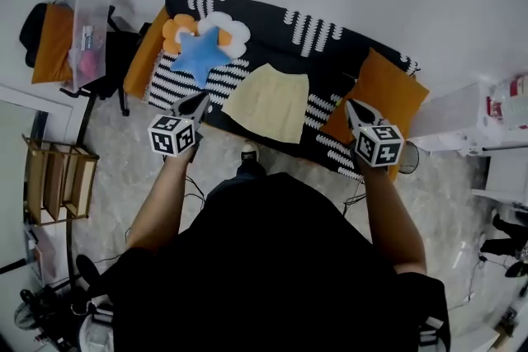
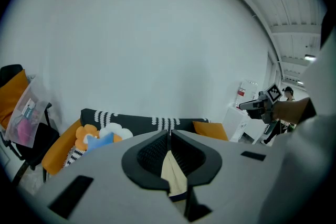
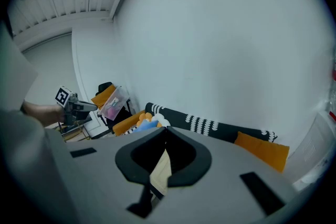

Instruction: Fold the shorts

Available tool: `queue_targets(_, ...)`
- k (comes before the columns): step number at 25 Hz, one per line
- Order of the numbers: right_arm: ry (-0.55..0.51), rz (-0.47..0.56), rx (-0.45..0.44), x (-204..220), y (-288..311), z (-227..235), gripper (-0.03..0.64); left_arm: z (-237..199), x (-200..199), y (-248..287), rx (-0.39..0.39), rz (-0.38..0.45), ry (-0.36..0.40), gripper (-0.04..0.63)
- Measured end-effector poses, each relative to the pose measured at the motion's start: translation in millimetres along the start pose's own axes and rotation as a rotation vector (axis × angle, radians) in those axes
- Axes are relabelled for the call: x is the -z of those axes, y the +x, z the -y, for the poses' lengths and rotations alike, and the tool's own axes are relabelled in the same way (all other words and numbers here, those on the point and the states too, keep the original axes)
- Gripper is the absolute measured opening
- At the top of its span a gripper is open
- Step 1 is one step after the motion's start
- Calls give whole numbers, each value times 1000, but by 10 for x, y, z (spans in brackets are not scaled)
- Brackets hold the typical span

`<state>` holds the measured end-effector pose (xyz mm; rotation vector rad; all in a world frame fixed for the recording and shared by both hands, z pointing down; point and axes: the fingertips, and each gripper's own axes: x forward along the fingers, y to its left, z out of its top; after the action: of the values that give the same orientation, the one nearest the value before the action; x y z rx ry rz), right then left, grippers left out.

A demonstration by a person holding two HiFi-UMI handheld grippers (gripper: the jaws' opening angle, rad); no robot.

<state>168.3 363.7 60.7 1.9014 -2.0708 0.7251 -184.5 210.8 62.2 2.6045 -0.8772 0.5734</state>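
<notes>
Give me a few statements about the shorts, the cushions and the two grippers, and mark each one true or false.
1. The shorts lie flat on the sofa. True.
2. The blue star cushion lies to the right of the shorts in the head view. False: it lies to their left.
3. The left gripper and the right gripper both have their jaws together. True.
4. The left gripper holds the shorts up in the air. False: they rest on the sofa.

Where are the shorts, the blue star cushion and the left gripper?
shorts [image 1: 268, 103]: head view, middle of the fabric.
blue star cushion [image 1: 198, 53]: head view, star's centre.
left gripper [image 1: 199, 101]: head view, between its fingertips.
</notes>
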Motion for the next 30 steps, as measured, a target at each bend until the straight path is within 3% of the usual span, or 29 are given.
queue_targets(18,0,-38,76,-807,1503,-92,6,-1381,-761,1209,120,-26,13,38)
queue_targets(30,-19,-86,89,-1055,2351,-296,6,-2261,-845,1551,137,-47,-22,38)
